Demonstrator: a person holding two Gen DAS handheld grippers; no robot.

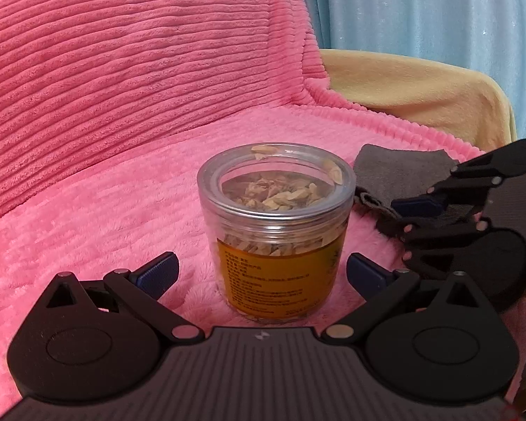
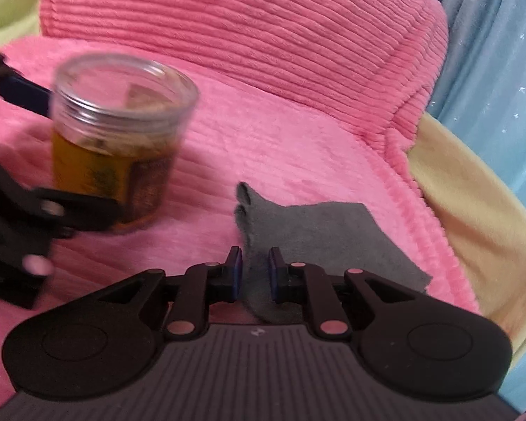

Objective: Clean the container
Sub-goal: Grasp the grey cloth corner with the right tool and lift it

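A clear plastic jar (image 1: pixel 275 231) with a yellow label and dried slices inside stands upright on the pink fleece blanket (image 1: pixel 105 210). My left gripper (image 1: pixel 263 273) is open, its blue pads flanking the jar's lower half; the left pad stands clear of it. In the right wrist view the jar (image 2: pixel 122 133) is blurred at the left, with the left gripper's fingers (image 2: pixel 24 94) around it. A grey cloth (image 2: pixel 319 235) lies on the blanket right of the jar. My right gripper (image 2: pixel 256 273) has narrowed onto the cloth's left edge, and cloth fills the small gap between its pads.
A pink ribbed cushion (image 1: pixel 122 52) rises behind the jar. A yellow cover (image 1: pixel 420 87) and blue star-print curtain (image 1: pixel 438 7) lie to the right. The right gripper (image 1: pixel 438 210) sits over the grey cloth (image 1: pixel 392 172), close to the jar's right side.
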